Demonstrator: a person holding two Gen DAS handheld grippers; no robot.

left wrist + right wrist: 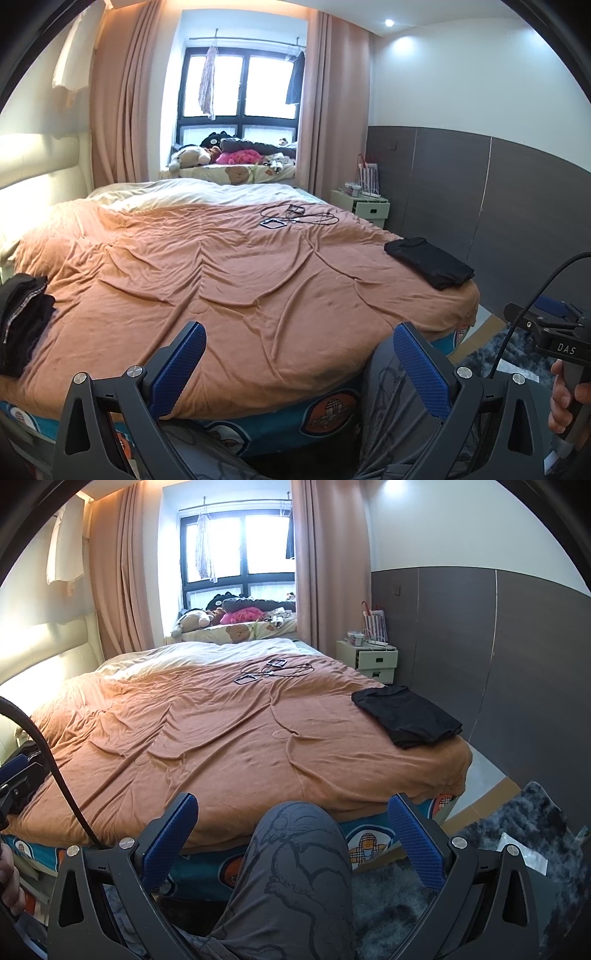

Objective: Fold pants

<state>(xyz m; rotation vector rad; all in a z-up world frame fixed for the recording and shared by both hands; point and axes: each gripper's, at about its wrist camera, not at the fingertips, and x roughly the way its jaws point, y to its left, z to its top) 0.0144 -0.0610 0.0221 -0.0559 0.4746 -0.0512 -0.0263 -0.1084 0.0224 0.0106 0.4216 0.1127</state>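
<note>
A folded black garment [430, 262] lies on the right edge of the orange bedspread [240, 280]; it also shows in the right wrist view [406, 714]. A dark crumpled pile of clothes [22, 317] lies at the bed's left edge. My left gripper [299, 365] is open and empty, held off the near edge of the bed. My right gripper [291, 838] is open and empty, also off the near edge, above the person's grey patterned knee [299, 867]. The right gripper's body shows at the right of the left wrist view [554, 332].
Cables and small devices [295, 218] lie on the far part of the bed. A white nightstand [360, 206] stands at the far right. A window seat with plush toys [229, 155] is behind the bed. A dark shaggy rug [517, 838] covers the floor at right.
</note>
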